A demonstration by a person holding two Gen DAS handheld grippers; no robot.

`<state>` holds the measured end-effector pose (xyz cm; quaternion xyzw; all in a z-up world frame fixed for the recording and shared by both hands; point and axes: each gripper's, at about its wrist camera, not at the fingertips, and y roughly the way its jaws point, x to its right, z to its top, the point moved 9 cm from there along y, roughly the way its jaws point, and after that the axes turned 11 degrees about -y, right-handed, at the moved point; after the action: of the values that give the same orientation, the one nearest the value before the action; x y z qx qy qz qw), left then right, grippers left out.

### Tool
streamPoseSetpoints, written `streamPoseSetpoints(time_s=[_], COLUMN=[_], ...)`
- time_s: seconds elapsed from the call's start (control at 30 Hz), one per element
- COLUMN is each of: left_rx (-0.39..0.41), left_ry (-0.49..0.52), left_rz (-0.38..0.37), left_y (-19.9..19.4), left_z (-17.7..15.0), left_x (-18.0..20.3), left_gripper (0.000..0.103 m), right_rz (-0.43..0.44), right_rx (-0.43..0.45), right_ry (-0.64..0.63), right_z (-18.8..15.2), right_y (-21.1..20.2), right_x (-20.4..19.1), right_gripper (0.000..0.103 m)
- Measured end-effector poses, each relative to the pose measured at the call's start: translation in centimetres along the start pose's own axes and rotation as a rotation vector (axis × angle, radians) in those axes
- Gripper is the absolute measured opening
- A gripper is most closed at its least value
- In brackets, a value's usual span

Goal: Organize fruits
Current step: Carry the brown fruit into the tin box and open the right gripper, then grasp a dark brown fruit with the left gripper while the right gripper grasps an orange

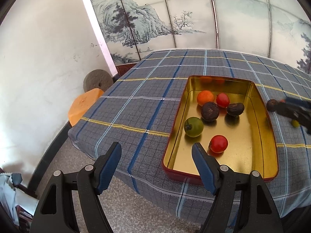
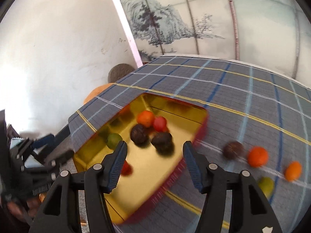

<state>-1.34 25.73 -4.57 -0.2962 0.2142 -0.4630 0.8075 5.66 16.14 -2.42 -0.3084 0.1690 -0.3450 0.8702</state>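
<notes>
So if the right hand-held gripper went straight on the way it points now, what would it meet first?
Probably the dark brown wrinkled fruit inside the gold metal tin with the red outer wall. It lies just ahead of the open right hand-held gripper, though motion blur makes depth and height uncertain.

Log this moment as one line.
left gripper: open, empty | right gripper: open, empty | tin: six fruits | loose fruits: four on tablecloth
</notes>
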Motion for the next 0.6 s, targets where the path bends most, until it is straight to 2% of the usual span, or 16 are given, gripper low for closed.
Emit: streamPoseSetpoints(time_s=[0.17,0.3,0.5,0.6], left_rx=[0.004,0.004,0.027,0.023], left_ry=[0.018,0.037,0.123,0.181], left_rz=[-0.003,-0.014,-0.090,-0.160], left_y=[-0.3,-0.7,-2.0,-2.7], left_z=[0.0,-0.1,0.5,1.0], left_x=[0.7,1.7,4.8,7.4], left_gripper=[0.076,0.076,0.076,0.076], right_rz=[-0.113,-0.257,-0.449,-0.474], right_rx=[-0.033,-0.072,-0.156,-0.157], right_ry=[0.025,0.076,0.138,0.198], right_z=[-4.4,-8.4,-14.0,-15.9], right_y=[-3.2,-6.1,-9.6,-10.9], right_x=[4.3,10.0,17.1,19.7], right_gripper=[0.066,0.066,0.066,0.066])
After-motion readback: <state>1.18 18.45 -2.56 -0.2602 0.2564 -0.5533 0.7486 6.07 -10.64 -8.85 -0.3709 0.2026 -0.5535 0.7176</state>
